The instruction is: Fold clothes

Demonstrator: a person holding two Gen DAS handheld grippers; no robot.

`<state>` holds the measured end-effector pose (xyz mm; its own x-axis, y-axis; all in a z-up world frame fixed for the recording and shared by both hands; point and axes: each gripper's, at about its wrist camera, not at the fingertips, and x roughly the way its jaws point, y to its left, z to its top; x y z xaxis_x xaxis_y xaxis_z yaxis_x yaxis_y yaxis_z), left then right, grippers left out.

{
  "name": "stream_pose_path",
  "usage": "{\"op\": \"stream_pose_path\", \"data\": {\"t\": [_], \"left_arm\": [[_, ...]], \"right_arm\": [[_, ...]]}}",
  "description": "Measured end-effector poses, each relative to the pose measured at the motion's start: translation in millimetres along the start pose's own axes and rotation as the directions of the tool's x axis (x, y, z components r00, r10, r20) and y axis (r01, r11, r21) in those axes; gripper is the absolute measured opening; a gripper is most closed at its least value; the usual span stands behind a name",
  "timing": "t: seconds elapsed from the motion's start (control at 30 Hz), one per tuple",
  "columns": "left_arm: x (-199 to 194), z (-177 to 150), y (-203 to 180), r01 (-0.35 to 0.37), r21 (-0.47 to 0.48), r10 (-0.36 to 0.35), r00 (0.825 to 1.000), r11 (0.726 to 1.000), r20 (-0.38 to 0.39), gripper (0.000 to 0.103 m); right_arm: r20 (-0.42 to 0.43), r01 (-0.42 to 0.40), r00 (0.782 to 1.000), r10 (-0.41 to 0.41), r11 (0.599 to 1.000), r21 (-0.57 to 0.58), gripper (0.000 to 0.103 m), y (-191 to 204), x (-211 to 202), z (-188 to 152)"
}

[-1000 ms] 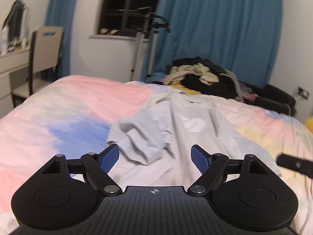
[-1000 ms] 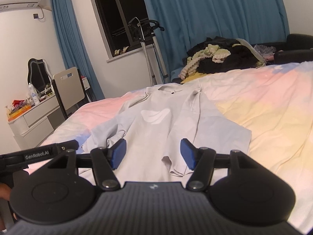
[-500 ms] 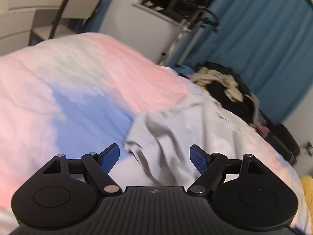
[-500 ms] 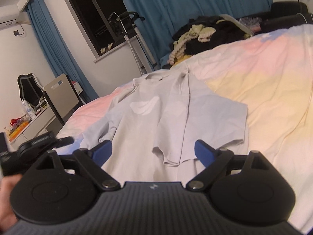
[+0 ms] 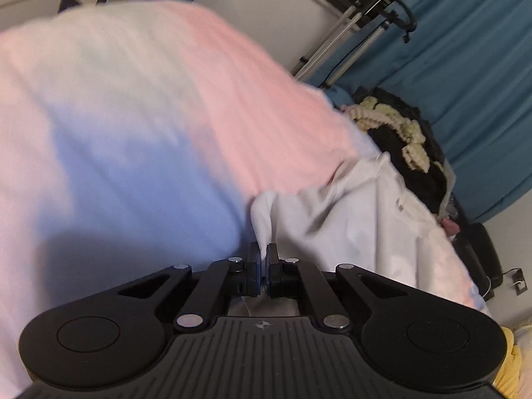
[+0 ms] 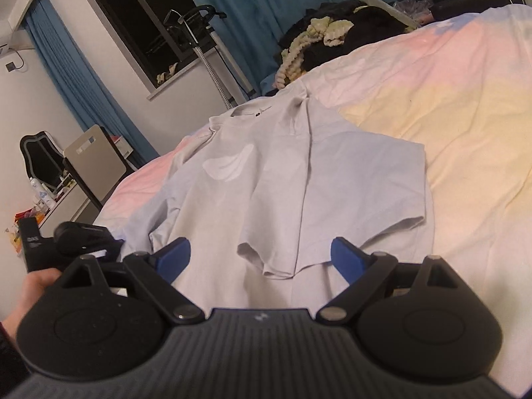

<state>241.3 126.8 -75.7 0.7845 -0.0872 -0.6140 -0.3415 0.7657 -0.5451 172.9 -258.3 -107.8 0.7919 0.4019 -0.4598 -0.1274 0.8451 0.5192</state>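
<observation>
Both hand-held grippers fill the bottom of their own views. From the left wrist, the left gripper [image 5: 262, 267] has its jaws pressed together on a thin edge of the pale grey T-shirt [image 5: 349, 219], a sliver of cloth showing between the two dark pads. That pinch cannot be made out from the right wrist; there the left gripper [image 6: 83, 237] appears only from the side at the lower left, as a dark body held in a person's hand [image 6: 31, 291], at the shirt's sleeve.

From the right wrist, the right gripper [image 6: 259, 256] has its blue-padded fingers [image 6: 345, 252] spread wide, nothing between them but open air over the shirt's lower hem, which they do not touch.

Past the grippers, the T-shirt [image 6: 282, 179] lies spread on the bedspread [image 6: 449, 106], front up, collar toward the far side. Only the right-wrist view shows it whole: a white printed shape on the chest, one side folded over toward the middle, the hem rumpled. The left-wrist view shows just a bunched, blurred part of it beside broad pink and blue patches of the bedspread [image 5: 133, 116].

Farther off, both views show a heap of dark and cream clothes [image 6: 332, 33] at the far side of the bed, a standing metal pole, and teal curtains [image 6: 266, 0]. Only the right-wrist view takes in the dark window, a chair [image 6: 93, 163] and a dresser crowded with bottles on the left.
</observation>
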Motion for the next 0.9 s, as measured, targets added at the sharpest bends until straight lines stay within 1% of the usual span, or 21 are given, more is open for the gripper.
{"op": "stream_pose_path", "data": {"t": [0.07, 0.17, 0.2, 0.23, 0.3, 0.37, 0.4, 0.47, 0.5, 0.57, 0.6, 0.63, 0.67, 0.7, 0.8, 0.87, 0.9], "left_arm": [[-9.8, 22.3, -6.4, 0.002, 0.035, -0.003, 0.999, 0.999, 0.043, 0.003], [-23.0, 65.5, -21.1, -0.023, 0.094, 0.009, 0.99, 0.995, 0.143, 0.003], [-24.3, 79.6, -27.3, -0.043, 0.121, 0.022, 0.985, 0.992, 0.172, 0.003], [-24.4, 92.6, -34.8, -0.08, 0.156, 0.047, 0.977, 0.984, 0.209, 0.003], [-19.7, 117.6, -45.9, -0.159, 0.207, 0.1, 0.957, 0.965, 0.272, 0.003], [-6.9, 139.7, -50.3, -0.236, 0.228, 0.16, 0.937, 0.945, 0.31, 0.003], [2.2, 147.9, -51.6, -0.281, 0.24, 0.196, 0.926, 0.929, 0.324, 0.003], [24.2, 161.1, -50.3, -0.362, 0.261, 0.264, 0.901, 0.895, 0.344, 0.003], [36.2, 164.6, -48.2, -0.392, 0.265, 0.292, 0.891, 0.881, 0.347, 0.003], [59.2, 167.2, -42.0, -0.439, 0.283, 0.336, 0.876, 0.853, 0.345, 0.003], [71.1, 166.2, -39.5, -0.455, 0.298, 0.35, 0.872, 0.84, 0.343, 0.003], [81.6, 163.0, -36.3, -0.461, 0.311, 0.355, 0.871, 0.831, 0.341, 0.003], [89.1, 159.1, -32.6, -0.458, 0.319, 0.35, 0.873, 0.83, 0.34, 0.004], [94.5, 155.7, -28.6, -0.449, 0.323, 0.341, 0.877, 0.833, 0.338, 0.004], [100.3, 148.8, -21.8, -0.411, 0.338, 0.312, 0.898, 0.846, 0.31, 0.005], [102.5, 144.5, -17.9, -0.385, 0.349, 0.293, 0.912, 0.854, 0.289, 0.012], [101.7, 141.6, -17.6, -0.375, 0.352, 0.286, 0.917, 0.857, 0.279, 0.027]], "right_arm": [[0.009, -0.007, 1.0, 0.007, 1.0, -0.005, 0.092, 0.9, -0.9, 0.5], [0.005, 0.002, 1.0, -0.002, 1.0, -0.003, 0.092, 1.1, -3.2, -1.5], [0.004, 0.006, 1.0, -0.006, 1.0, -0.003, 0.092, 1.1, -3.5, -2.7], [0.001, 0.008, 1.0, -0.008, 1.0, -0.015, 0.092, 2.5, -1.5, -3.1], [-0.004, 0.013, 1.0, -0.013, 0.999, -0.05, 0.092, 6.4, 4.5, -2.9], [0.001, 0.015, 1.0, -0.015, 0.997, -0.075, 0.092, 9.0, 9.5, -1.9], [0.005, 0.012, 1.0, -0.012, 0.996, -0.085, 0.092, 9.9, 12.0, -1.3], [0.01, 0.016, 1.0, -0.015, 0.993, -0.113, 0.092, 11.9, 17.2, -1.3], [0.013, 0.018, 1.0, -0.017, 0.992, -0.128, 0.092, 13.0, 19.9, -1.4], [0.014, 0.025, 1.0, -0.023, 0.987, -0.157, 0.092, 13.3, 25.8, -2.4], [0.012, 0.03, 1.0, -0.028, 0.985, -0.167, 0.092, 13.3, 29.1, -2.8], [0.012, 0.033, 0.999, -0.032, 0.984, -0.174, 0.092, 13.0, 32.0, -3.1], [0.012, 0.036, 0.999, -0.034, 0.983, -0.179, 0.092, 12.3, 34.6, -3.1], [0.012, 0.039, 0.999, -0.037, 0.982, -0.184, 0.092, 11.7, 37.0, -3.1], [0.016, 0.05, 0.999, -0.048, 0.977, -0.205, 0.092, 11.5, 42.1, -3.2], [0.02, 0.056, 0.998, -0.053, 0.975, -0.213, 0.092, 12.3, 43.9, -3.6], [0.02, 0.057, 0.998, -0.054, 0.975, -0.216, 0.092, 13.0, 44.8, -3.3]]}}
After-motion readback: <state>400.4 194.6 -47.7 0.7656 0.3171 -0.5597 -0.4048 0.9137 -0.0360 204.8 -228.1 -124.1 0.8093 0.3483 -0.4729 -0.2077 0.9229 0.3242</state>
